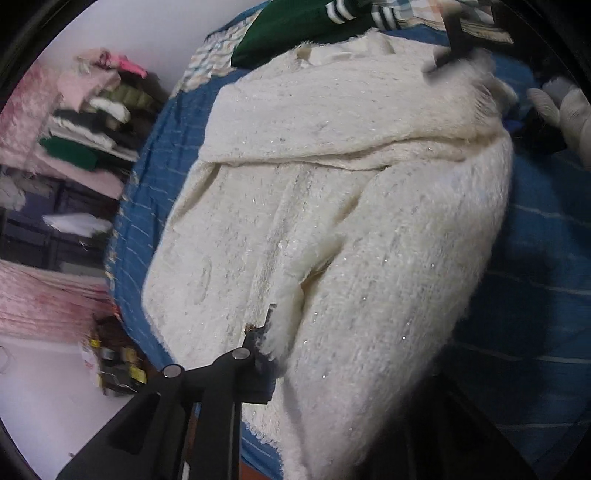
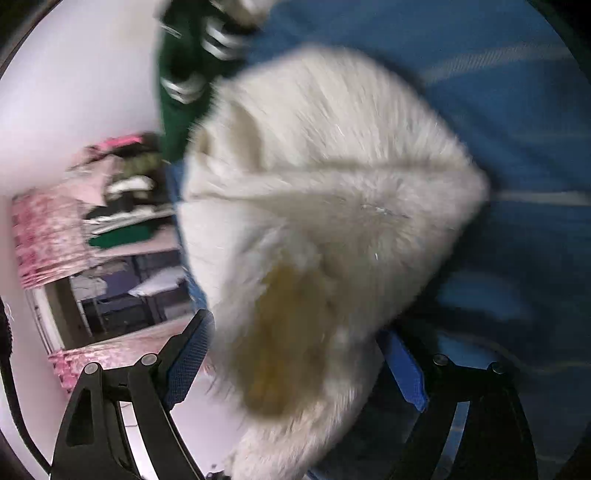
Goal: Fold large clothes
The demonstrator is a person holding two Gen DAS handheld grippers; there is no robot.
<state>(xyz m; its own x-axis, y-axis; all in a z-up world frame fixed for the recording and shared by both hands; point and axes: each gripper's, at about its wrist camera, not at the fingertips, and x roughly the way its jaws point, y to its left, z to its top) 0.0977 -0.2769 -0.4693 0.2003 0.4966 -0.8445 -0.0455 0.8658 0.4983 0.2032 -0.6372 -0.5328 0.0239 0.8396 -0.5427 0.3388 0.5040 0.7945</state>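
**Fluffy cream sweater getting folded on the bed**

The big cream sweater (image 1: 332,206) is lying spread over the blue striped bedspread (image 1: 535,258), with one part already folded across its upper half so a thick crease is running side to side. It's fuzzy, with little sparkly bits in the knit.

The left tool (image 1: 267,341) is sitting low in its own view, tilted steeply down at the bed, and its fingers are pressed together, pinching a fluffy edge of the sweater near the bottom hem. That edge is bunching up right at the fingertips.

The right tool (image 2: 295,362) is looking pretty blurry in its own camera. Its blue-padded fingers (image 2: 186,363) are standing wide apart, with a lump of the sweater (image 2: 332,206) sitting in the gap between them; the pads aren't pressing on it as far as the blur lets anyone tell. From the left camera, the right tool (image 1: 456,48) is showing up at the far top corner of the sweater, and a gloved hand (image 1: 565,107) is hovering off the sweater's right edge over the bedspread.

A dark green garment with white stripes (image 1: 295,33) is lying past the sweater's top edge. Off the bed's left side, a stack of folded clothes (image 1: 92,118) is sitting on a shelf against the wall.
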